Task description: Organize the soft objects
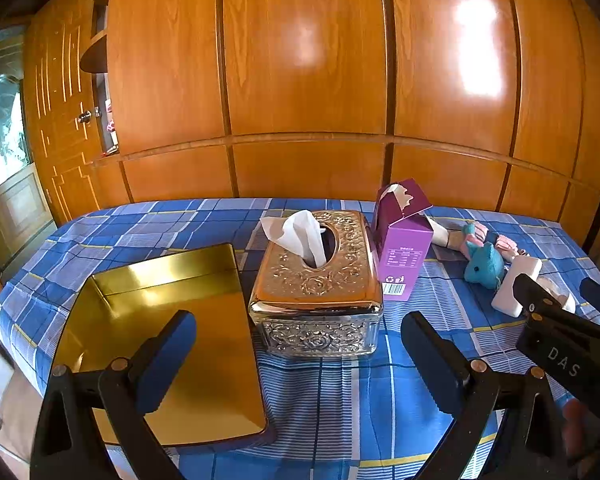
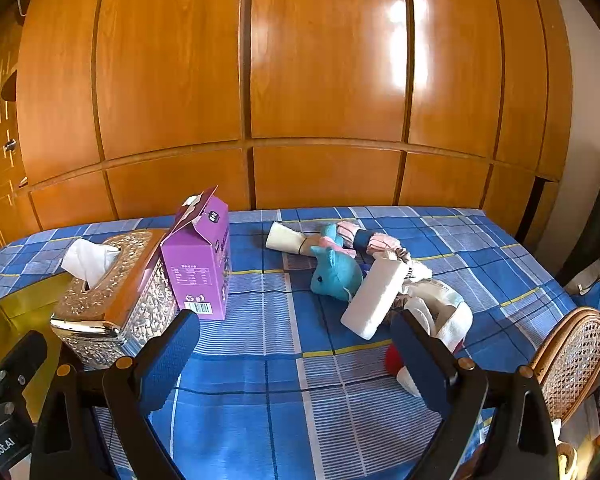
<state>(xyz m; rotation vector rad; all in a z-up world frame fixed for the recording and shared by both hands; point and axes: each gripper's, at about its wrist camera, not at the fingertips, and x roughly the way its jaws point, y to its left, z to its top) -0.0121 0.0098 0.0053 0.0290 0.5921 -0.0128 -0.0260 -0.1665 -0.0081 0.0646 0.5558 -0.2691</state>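
A pile of soft things lies on the blue checked tablecloth (image 2: 260,360) at the right: a teal plush toy (image 2: 336,274), a white foam block (image 2: 374,298), a rolled cream cloth (image 2: 286,237), pink striped fabric (image 2: 380,242) and a white, red-tipped soft item (image 2: 452,320). The teal toy (image 1: 485,266) and the block (image 1: 518,286) also show in the left wrist view. My right gripper (image 2: 296,354) is open and empty just in front of the pile. My left gripper (image 1: 300,354) is open and empty in front of the tissue box.
An ornate metal tissue box (image 1: 318,280) stands mid-table, with a purple carton (image 1: 402,240) beside it and a shiny gold tray (image 1: 164,332) to its left. A wooden wardrobe (image 1: 300,80) stands behind. A wicker chair (image 2: 572,360) is at the right edge.
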